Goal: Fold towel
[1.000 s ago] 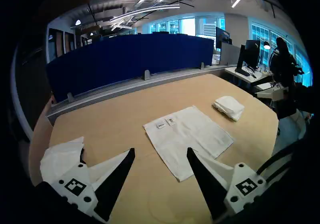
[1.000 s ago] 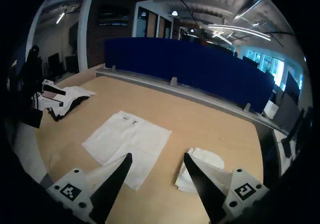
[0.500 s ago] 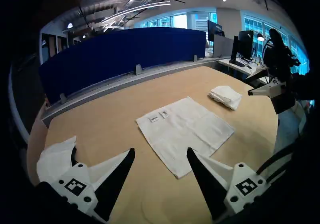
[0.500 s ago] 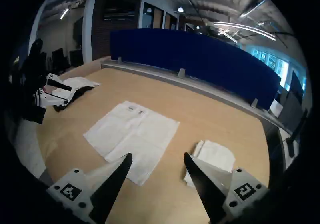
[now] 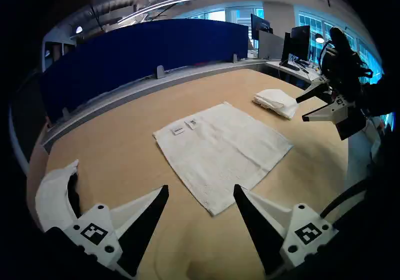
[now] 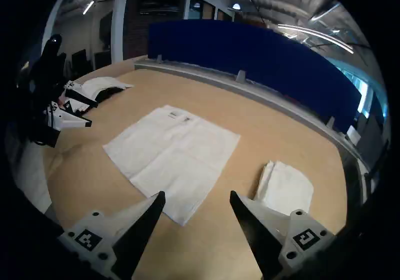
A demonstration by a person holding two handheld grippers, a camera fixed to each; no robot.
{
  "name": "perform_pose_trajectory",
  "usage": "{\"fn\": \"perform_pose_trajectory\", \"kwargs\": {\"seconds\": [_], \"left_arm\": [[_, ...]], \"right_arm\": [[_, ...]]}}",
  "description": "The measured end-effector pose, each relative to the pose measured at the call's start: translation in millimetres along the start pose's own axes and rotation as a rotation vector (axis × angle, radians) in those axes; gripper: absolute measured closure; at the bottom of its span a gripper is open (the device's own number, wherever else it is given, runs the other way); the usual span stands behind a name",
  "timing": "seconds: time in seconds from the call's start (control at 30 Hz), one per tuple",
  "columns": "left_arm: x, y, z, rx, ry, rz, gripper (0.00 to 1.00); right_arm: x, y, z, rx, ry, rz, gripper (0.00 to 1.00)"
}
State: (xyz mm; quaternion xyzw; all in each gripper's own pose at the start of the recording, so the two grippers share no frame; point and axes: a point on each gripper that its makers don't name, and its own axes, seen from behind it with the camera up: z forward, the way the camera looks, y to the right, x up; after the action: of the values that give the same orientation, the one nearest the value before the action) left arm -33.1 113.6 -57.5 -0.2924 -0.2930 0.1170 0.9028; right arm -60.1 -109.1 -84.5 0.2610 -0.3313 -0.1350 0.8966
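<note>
A white towel (image 5: 222, 147) lies spread flat on the wooden table (image 5: 125, 145), two small tags near its far edge. It also lies flat in the right gripper view, the towel (image 6: 172, 152) just beyond the fingers. My left gripper (image 5: 200, 207) hovers open over the towel's near corner, nothing between its fingers. My right gripper (image 6: 196, 212) is open above the towel's near edge. The right gripper (image 5: 320, 104) also appears far right in the left gripper view, and the left gripper (image 6: 67, 111) at far left in the right gripper view.
A folded white towel (image 5: 275, 101) rests at the table's right side, seen as a folded towel (image 6: 285, 187) near my right fingers. A crumpled white cloth pile (image 5: 55, 200) sits at the left end. A blue partition (image 5: 145, 50) runs along the far edge. Monitors (image 5: 295, 40) stand beyond.
Both grippers have moved forward and lower toward the spread towel, which looks larger and nearer. Both stay open. The towel has not moved.
</note>
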Motion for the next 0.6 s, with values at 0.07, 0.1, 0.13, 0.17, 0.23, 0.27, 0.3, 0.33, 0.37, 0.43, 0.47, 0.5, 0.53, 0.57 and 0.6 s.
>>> {"fn": "perform_pose_trajectory", "kwargs": {"seconds": [0.07,0.1,0.13,0.17,0.23,0.27,0.3,0.33,0.37,0.43,0.47,0.5,0.53,0.57,0.6], "left_arm": [[-6,2.6,5.0,-0.005,-0.006,0.001,0.03],[-9,4.0,7.8,-0.008,-0.010,0.001,0.03],[-12,4.8,10.0,-0.009,-0.014,-0.001,0.03],[-15,5.7,12.2,-0.010,-0.017,-0.002,0.03],[-21,7.5,16.8,-0.014,-0.024,-0.005,0.03],[-23,8.3,18.9,-0.017,-0.028,-0.006,0.03],[-26,9.3,21.2,-0.020,-0.032,-0.007,0.03],[-29,10.4,23.0,-0.022,-0.036,-0.007,0.03],[-31,11.5,24.8,-0.025,-0.040,-0.007,0.03],[-37,14.1,28.5,-0.031,-0.050,-0.006,0.03],[-40,15.3,30.2,-0.035,-0.054,-0.005,0.03],[-43,16.7,32.1,-0.038,-0.060,-0.003,0.03],[-46,17.7,34.0,-0.041,-0.065,-0.001,0.03],[-48,18.6,35.8,-0.043,-0.070,0.001,0.03],[-51,19.7,37.8,-0.045,-0.076,0.003,0.03]], "right_arm": [[-7,-2,4.8,0.003,-0.009,0.001,0.00],[-11,-3,7.5,0.004,-0.014,0.001,0.00],[-15,-4,9.8,0.006,-0.019,0.002,0.00],[-18,-5,12.2,0.008,-0.023,0.003,0.00],[-25,-7,16.7,0.013,-0.032,0.005,0.00],[-28,-7,18.7,0.015,-0.036,0.007,0.00],[-31,-8,20.9,0.018,-0.040,0.009,0.00],[-34,-9,22.4,0.019,-0.042,0.010,0.00],[-36,-9,24.0,0.021,-0.045,0.010,0.00],[-41,-10,27.0,0.024,-0.053,0.011,0.00],[-44,-10,28.3,0.025,-0.058,0.011,0.00],[-47,-11,29.7,0.027,-0.062,0.011,0.00],[-49,-11,30.7,0.029,-0.064,0.011,0.00],[-51,-12,31.7,0.031,-0.067,0.010,0.00],[-53,-13,32.7,0.034,-0.069,0.009,0.00]]}}
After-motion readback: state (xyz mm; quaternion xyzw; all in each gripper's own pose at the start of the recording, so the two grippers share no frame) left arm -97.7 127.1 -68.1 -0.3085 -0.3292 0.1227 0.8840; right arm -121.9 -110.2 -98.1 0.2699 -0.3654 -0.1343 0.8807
